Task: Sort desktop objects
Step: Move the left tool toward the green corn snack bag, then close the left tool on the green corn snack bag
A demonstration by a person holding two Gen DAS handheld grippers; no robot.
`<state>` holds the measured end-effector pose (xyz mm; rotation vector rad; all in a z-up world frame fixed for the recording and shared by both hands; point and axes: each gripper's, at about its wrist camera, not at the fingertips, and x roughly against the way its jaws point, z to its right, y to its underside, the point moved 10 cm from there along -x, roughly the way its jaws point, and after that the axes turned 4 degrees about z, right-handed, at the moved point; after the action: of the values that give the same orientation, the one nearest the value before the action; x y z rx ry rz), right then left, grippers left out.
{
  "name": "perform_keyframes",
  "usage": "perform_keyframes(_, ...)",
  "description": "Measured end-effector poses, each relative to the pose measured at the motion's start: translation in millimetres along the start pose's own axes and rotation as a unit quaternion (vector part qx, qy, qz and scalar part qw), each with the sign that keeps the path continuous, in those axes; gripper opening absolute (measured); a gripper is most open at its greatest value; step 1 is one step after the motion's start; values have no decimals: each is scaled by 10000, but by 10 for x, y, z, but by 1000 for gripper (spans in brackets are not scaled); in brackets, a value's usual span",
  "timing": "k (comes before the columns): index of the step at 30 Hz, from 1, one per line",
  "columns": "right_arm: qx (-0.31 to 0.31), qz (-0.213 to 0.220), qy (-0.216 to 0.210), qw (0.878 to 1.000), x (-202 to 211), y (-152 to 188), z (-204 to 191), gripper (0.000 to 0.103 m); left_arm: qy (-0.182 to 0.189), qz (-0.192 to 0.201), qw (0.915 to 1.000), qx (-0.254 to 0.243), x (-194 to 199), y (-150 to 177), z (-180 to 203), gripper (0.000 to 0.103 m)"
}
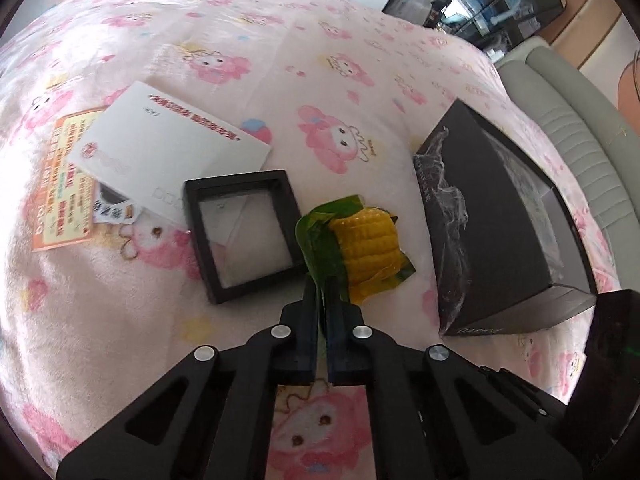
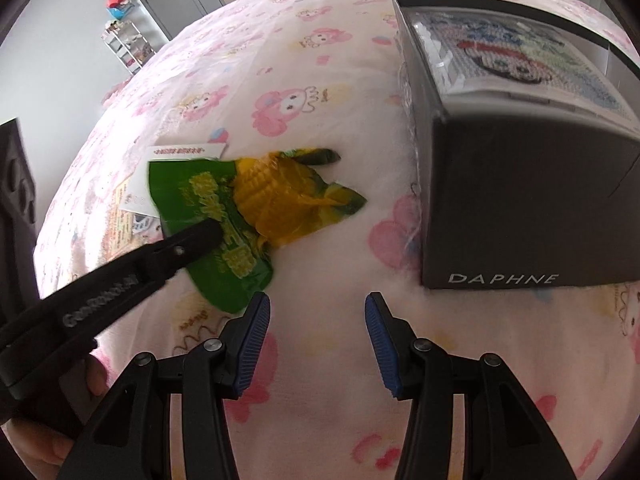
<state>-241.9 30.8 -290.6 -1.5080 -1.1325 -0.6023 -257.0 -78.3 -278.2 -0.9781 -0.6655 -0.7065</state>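
Left hand-held gripper [image 1: 322,292] clamped on corn packet [image 1: 356,248]; right hand-held gripper [image 2: 318,312] apart, empty. Black box [image 2: 520,200] ahead-right; frame [image 1: 240,232], cards [image 1: 172,144] seemingly unsorted.

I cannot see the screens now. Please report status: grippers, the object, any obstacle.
Left gripper shut on corn packet. Right gripper open, empty, over the blanket. Black box to the right; black frame close beside packet.
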Motion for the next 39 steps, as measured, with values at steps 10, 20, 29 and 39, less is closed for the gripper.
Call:
perform_keyframes(10,-99,52,-150,9998,63,11,-162,46,242,142,9994,183,256,5,-42,0)
perform_keyframes(20,-162,11,-183,9997,-172,-133,-263,48,571,399,9972,280,326,-239,14,52)
perform_keyframes(29,-3,-12,-359,9994,-610,-326,-515,59,262,-153,9995,71,-324,-170,-90,10)
perform_keyframes(39,121,127,-681,9975,-833,-395,-842,46,486,4,9985,270,-158,-143,-122,0)
